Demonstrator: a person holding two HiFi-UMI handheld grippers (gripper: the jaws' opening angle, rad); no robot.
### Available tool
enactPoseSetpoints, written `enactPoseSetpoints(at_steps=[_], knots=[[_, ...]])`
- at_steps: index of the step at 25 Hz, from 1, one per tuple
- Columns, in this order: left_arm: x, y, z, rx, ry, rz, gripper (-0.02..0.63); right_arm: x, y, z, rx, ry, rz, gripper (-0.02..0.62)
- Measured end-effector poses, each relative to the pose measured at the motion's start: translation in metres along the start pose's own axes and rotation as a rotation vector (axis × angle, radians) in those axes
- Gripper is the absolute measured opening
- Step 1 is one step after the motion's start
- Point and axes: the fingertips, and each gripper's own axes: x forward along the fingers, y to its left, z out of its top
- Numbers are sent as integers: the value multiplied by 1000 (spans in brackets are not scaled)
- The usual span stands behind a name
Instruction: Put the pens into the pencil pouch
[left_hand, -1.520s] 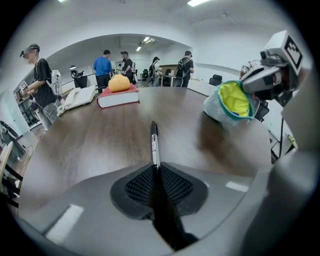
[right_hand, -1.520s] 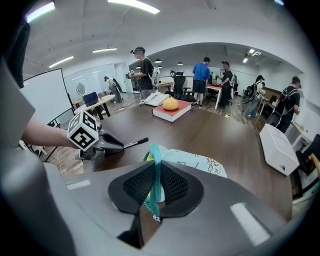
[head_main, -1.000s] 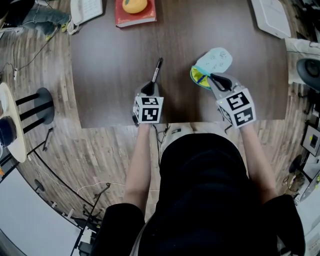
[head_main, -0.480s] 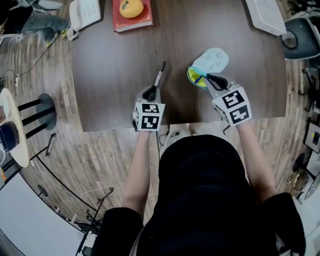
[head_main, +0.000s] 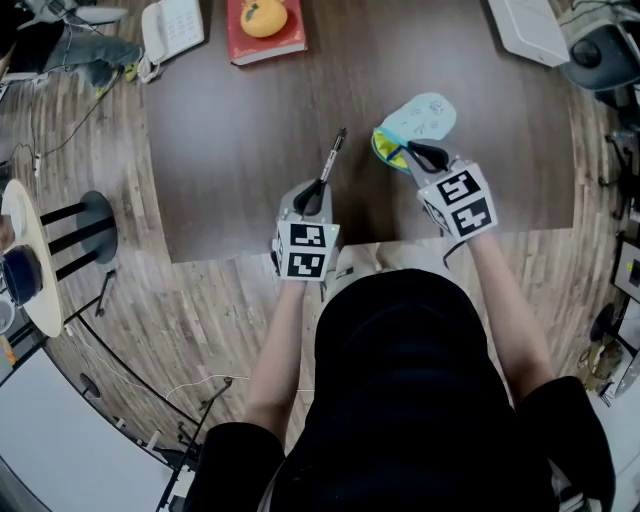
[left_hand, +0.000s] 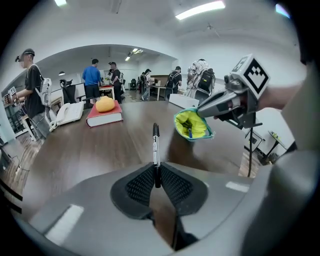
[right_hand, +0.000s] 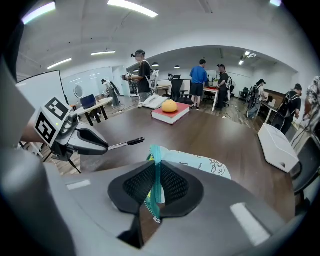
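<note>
your left claw (left_hand: 156, 176) is pinching the black pen (left_hand: 155, 142) by its very end, so most of the barrel sticks out ahead of the pads, over the worktop (head_main: 230, 150). your right claw (right_hand: 156, 181) is pressed onto the teal zip edge of the pencil pouch (right_hand: 202, 162), holding its yellow-lined mouth tipped toward the pen. pen and pouch are near each other but apart. a grip that far back could let the pen swing or slide if its tip bumps the zip rim, and it might drop beside the pouch. the right hold is only on a thin strip of fabric, so a push from the pen could pull it free and fold the mouth shut. something blue already lies inside and may block the way.
</note>
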Motion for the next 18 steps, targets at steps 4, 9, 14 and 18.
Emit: enactPoseSetpoints(at_steps=[4,9,14,18], knots=[[-8,-8,-1,16,-4,-17,35,0,1,1,-2,-3,-3,38],[-10,-19,1,50,-6,-49,35,-1,0,1,-3,-7,-10,38],[-10,-36,-2,92,-8,-87,35,-4,-1,-1,-2,-1,-12,38],[-6,-48,-1,112,-14,-107,35,-5,0,-2,-4,-7,-15,38]])
